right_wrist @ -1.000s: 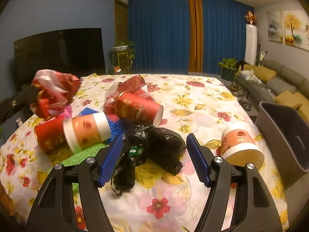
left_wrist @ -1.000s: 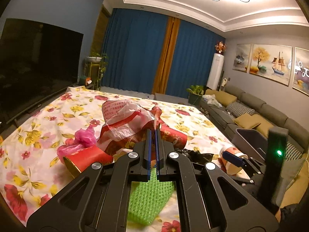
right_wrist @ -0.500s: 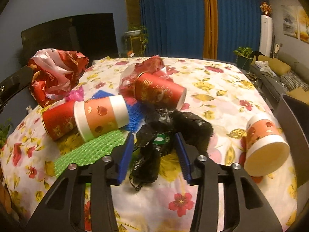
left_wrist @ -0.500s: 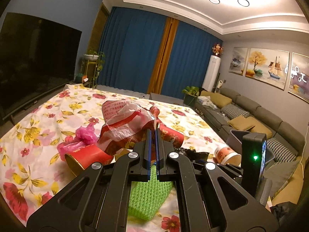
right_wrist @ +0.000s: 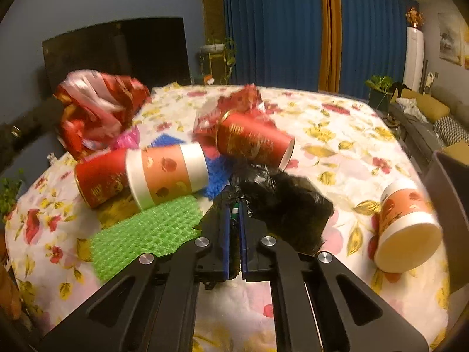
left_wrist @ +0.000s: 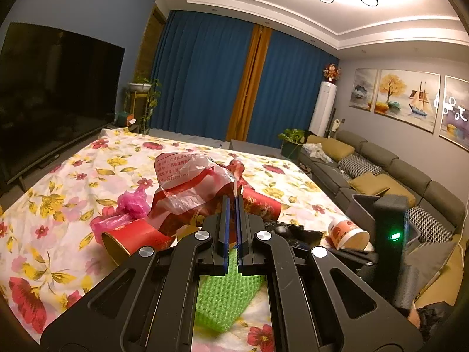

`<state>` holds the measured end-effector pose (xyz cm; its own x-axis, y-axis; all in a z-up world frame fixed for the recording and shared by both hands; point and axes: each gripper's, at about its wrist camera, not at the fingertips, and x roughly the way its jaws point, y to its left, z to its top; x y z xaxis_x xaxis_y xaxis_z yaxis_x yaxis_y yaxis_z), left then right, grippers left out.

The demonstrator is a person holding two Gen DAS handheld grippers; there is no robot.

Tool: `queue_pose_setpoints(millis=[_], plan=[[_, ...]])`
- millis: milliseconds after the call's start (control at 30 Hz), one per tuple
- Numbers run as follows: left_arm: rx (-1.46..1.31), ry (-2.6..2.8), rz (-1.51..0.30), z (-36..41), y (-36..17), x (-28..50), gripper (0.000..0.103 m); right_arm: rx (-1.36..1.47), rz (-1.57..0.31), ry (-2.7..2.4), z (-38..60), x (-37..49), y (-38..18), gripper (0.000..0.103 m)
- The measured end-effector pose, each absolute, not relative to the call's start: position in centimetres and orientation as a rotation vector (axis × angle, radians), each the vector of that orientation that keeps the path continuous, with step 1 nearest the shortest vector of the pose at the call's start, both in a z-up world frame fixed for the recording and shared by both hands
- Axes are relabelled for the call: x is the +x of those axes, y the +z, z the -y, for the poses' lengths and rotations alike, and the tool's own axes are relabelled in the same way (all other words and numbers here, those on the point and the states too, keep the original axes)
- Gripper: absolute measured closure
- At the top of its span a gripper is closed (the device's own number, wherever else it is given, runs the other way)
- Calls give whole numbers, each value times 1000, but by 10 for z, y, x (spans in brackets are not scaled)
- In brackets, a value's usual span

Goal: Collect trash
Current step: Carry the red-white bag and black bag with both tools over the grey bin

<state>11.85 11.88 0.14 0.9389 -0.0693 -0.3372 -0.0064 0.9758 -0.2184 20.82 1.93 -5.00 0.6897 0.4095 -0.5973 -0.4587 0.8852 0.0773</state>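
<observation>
Both tongs, left tongs (left_wrist: 231, 205) and right tongs (right_wrist: 234, 208), have black frames, silver screws and blue pads.

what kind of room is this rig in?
Most likely a home living room: a grey sectional sofa along one wall, a large dark TV opposite, framed paintings and floor-length blue curtains.

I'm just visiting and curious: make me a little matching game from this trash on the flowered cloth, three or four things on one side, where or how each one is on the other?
Things:
1. crumpled black plastic bag
2. red and white plastic bag
3. green foam net sleeve
4. orange and white paper cup

States:
A. lying flat on the cloth
B. pinched by the left gripper
C. on its side near the grey bin
D. pinched by the right gripper

Pairs: 1-D, 2-B, 3-A, 4-C
</observation>
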Motion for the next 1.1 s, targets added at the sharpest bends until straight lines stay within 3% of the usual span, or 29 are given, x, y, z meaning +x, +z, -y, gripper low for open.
queue_pose_setpoints(millis=[633, 1100], plan=[[-171, -94, -322, -90, 14, 113, 100, 34, -426, 452, 47, 165, 25, 97], [-79, -249, -274, -18, 38, 124, 100, 65, -322, 328, 115, 136, 58, 97]])
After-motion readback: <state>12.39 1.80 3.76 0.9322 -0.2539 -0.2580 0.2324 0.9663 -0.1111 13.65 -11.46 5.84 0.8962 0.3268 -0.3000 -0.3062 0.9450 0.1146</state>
